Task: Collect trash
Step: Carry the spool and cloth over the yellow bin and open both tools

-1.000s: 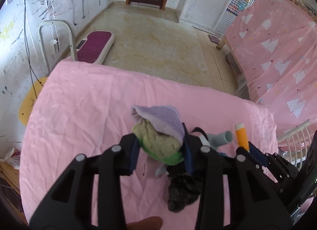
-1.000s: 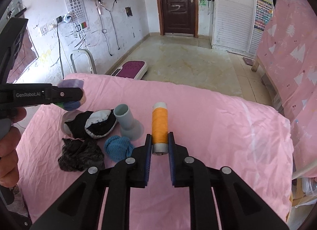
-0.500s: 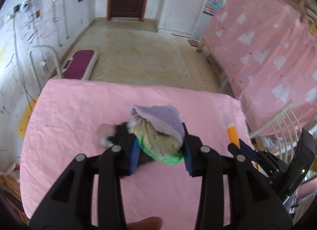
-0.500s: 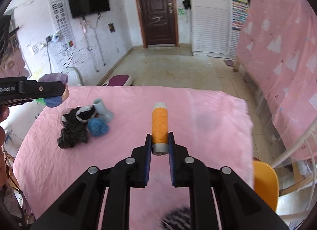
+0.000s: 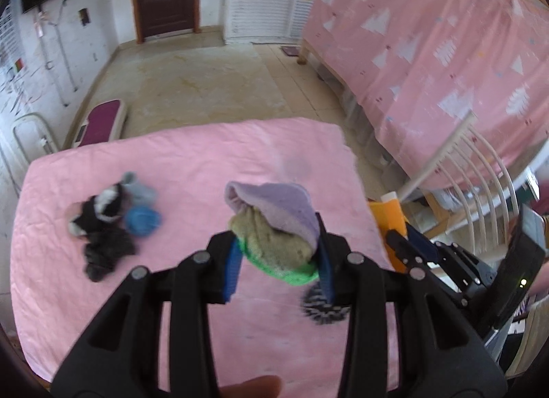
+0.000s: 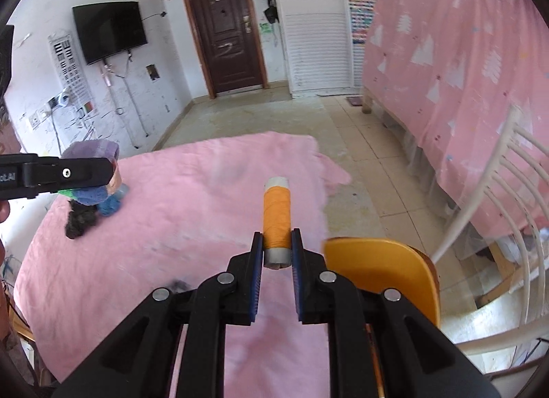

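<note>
Across the pink cloth-covered table (image 5: 192,164) that fills both views, the leftover heap sits near the left edge: a black-and-white crumpled rag (image 5: 97,211), a blue knitted ball (image 5: 142,221), a grey plastic funnel piece (image 5: 137,188) and a dark crumpled scrap (image 5: 104,252), all touching or just beside one another. Off the table's right edge you have an orange plastic chair seat (image 6: 381,267) and a white slatted chair back (image 6: 490,199).

Your left gripper (image 5: 278,257) is clenched on a wadded bundle of lilac, beige and green cloth (image 5: 274,226), held above the table's middle. Your right gripper (image 6: 277,250) is grasping an orange thread spool with grey ends (image 6: 276,219) by its lower end only, above the table's right edge.

No bin shows in either view, so you are probably carrying both to one. The spool is the risk: pinched low and standing tall, it could pivot out if you swing fast. The soft bundle bulges above its fingers and could shed a layer on the way.
</note>
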Demonstrator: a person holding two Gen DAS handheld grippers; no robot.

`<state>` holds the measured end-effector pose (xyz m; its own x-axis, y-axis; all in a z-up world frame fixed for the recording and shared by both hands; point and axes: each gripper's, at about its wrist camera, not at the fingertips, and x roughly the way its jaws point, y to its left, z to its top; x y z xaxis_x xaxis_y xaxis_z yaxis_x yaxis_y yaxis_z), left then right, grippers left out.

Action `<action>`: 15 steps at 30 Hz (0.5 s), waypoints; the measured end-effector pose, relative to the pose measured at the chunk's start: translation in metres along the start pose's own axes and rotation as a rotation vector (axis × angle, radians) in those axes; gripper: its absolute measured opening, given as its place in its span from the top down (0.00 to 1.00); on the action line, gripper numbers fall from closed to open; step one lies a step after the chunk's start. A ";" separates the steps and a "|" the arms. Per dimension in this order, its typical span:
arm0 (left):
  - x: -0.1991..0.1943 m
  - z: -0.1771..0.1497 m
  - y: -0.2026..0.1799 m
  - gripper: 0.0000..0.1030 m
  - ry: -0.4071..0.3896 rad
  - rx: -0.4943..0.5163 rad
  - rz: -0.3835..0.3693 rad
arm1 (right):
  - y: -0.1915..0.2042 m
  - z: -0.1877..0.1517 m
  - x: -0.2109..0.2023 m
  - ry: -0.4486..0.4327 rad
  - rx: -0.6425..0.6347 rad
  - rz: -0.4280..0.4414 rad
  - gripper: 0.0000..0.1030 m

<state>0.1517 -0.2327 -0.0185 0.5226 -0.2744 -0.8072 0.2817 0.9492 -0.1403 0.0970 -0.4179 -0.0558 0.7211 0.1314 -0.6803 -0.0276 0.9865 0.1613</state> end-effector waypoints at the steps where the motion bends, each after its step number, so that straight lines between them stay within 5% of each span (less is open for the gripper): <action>1: 0.002 -0.001 -0.006 0.65 0.002 0.007 -0.004 | -0.008 -0.003 0.000 0.004 0.008 -0.007 0.95; 15: 0.046 -0.005 -0.105 0.65 0.048 0.116 -0.100 | -0.079 -0.036 0.017 0.060 0.098 -0.018 0.95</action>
<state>0.1421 -0.3440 -0.0441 0.4492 -0.3562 -0.8193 0.4229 0.8926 -0.1562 0.0864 -0.4902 -0.1063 0.6781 0.1222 -0.7248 0.0549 0.9749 0.2157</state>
